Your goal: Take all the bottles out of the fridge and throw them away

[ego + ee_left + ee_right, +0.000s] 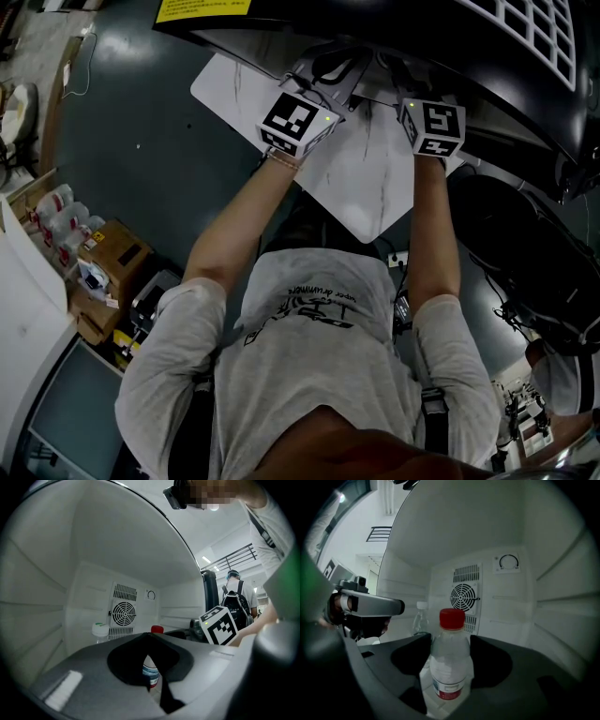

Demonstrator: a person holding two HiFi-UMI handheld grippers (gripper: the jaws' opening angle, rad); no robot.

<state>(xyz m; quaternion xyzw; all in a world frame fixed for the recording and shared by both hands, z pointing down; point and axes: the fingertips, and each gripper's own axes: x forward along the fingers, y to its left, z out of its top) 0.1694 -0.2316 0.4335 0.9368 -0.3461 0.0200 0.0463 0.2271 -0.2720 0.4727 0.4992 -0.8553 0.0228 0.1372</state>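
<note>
right claw is seen clamped on the red-capped bottle, low in the middle of the frame, with the bottle's base resting on the fridge floor. left claw is held with jaws pinched together on nothing, just beside that bottle. a pale-capped bottle is seen further back, left of centre, near the fan grille. trouble can be expected here: the thin plastic could be squashed or slipped from if it's yanked, and the back bottle could be toppled by the crowded left claw.
</note>
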